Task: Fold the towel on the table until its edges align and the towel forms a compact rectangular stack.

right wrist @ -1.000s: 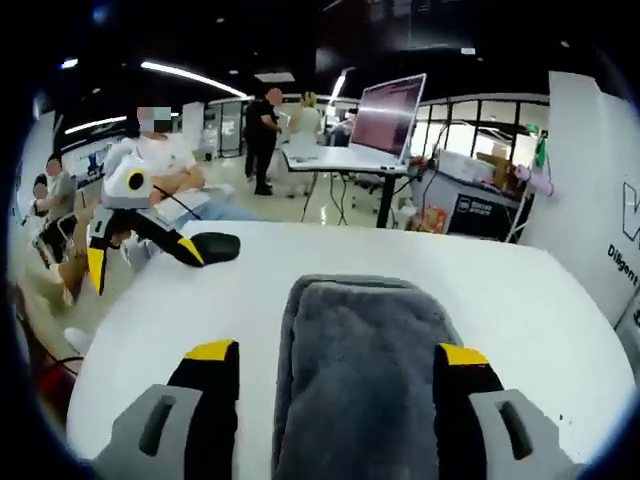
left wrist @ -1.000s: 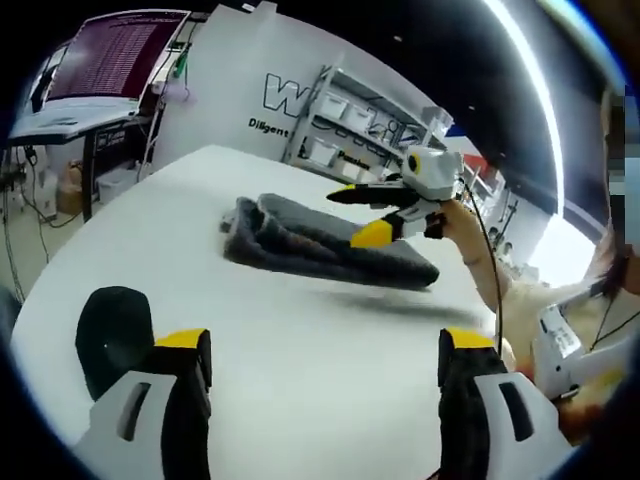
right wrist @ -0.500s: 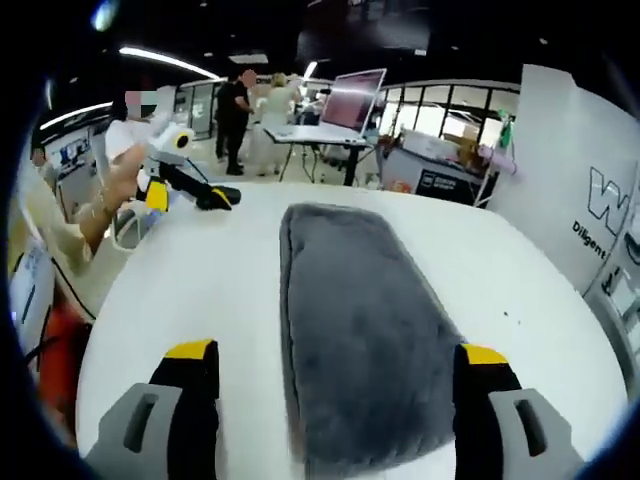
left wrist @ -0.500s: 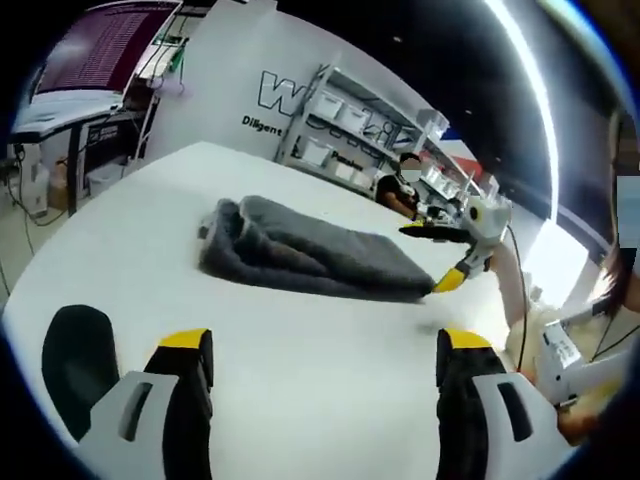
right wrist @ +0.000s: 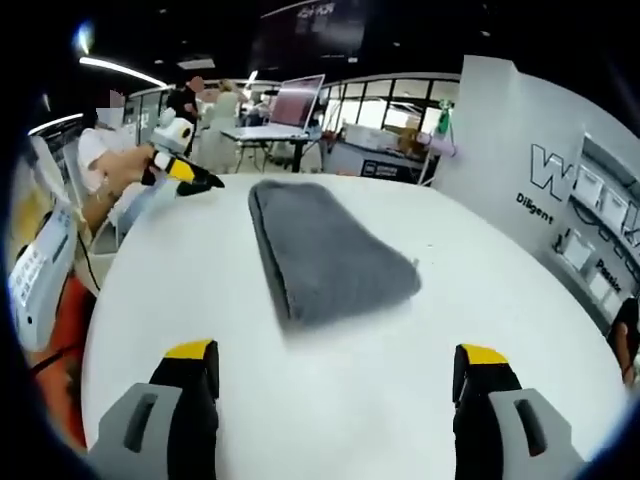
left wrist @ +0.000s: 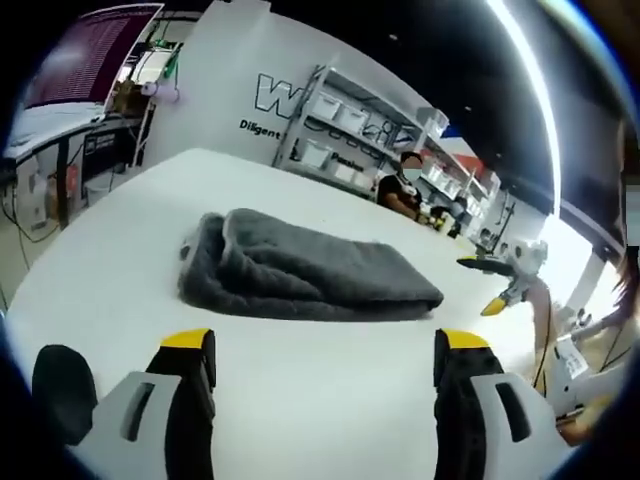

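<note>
Both claws, left claw [left wrist: 318,375] and right claw [right wrist: 335,385], are being drawn back from the grey towel [left wrist: 300,272], jaws being held wide and empty, while it is being left folded mid-desk [right wrist: 400,340], so retreating should be kept level and clear.

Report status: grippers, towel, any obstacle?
Both hand-held grippers open, holding nothing. Grey towel folded compact on white table. Nothing in the way.

White wall panel [left wrist: 215,95] at far side: large outlined "W", rest cut off; smaller word "Diligent" beneath. Same panel [right wrist: 540,165] at right: "W", "Diligent". Monitor [left wrist: 75,60] text too small to read.
</note>
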{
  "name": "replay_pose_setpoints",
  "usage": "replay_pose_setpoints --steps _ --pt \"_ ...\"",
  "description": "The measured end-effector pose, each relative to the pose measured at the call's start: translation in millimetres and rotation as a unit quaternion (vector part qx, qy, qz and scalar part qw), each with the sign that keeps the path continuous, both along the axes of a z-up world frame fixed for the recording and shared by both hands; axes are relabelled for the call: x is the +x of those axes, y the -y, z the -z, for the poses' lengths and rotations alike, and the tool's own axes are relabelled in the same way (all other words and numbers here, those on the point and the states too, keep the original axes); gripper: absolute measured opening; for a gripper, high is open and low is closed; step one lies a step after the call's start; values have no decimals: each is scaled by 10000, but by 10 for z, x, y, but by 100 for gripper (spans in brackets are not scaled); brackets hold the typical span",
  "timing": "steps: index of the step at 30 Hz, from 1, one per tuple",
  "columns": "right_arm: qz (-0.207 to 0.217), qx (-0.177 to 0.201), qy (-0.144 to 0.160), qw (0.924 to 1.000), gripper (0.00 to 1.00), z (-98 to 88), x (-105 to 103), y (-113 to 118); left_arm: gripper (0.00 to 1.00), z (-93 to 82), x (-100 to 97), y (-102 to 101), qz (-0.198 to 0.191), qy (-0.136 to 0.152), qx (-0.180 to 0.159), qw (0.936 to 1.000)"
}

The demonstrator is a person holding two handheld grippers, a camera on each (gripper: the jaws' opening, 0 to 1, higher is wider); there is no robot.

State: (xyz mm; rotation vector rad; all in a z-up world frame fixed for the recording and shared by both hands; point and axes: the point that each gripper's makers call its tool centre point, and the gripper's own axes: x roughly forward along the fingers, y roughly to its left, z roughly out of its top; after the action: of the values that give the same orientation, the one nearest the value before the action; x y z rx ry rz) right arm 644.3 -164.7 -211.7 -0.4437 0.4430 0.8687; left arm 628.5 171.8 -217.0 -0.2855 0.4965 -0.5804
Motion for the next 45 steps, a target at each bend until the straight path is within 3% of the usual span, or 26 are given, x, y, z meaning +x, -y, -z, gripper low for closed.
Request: replay_pose_setpoints --steps 6,11,16,22,27,29,40,43,45 --pt "135 207 27 9997 99 32 -173 181 84 -30 129 56 11 -17 -8 10000" --pt "194 333 63 9992 99 80 -134 234 83 -88 258 158 77 75 112 9999" --pt "160 695 155 9973 95 39 -93 192 74 -206 556 45 -280 343 19 9990" --pt "106 661 70 9977 93 135 -134 203 69 -75 799 -147 -735 257 -51 9970" --pt "83 748 31 9972 92 135 -146 187 64 61 830 -50 -923 27 -469 9946" --pt "44 791 10 9969 91 133 -166 167 62 73 923 -183 -1107 42 -398 9930" --pt "56 775 -51 9970 86 170 -192 181 58 116 989 -178 -1213 -47 -621 9907" --pt "22 753 -58 9971 85 172 -202 175 46 75 1019 -177 -1228 57 -722 9898" --pt "9 723 -55 9974 83 178 -206 177 24 -25 1038 -123 -1084 266 -1001 9887"
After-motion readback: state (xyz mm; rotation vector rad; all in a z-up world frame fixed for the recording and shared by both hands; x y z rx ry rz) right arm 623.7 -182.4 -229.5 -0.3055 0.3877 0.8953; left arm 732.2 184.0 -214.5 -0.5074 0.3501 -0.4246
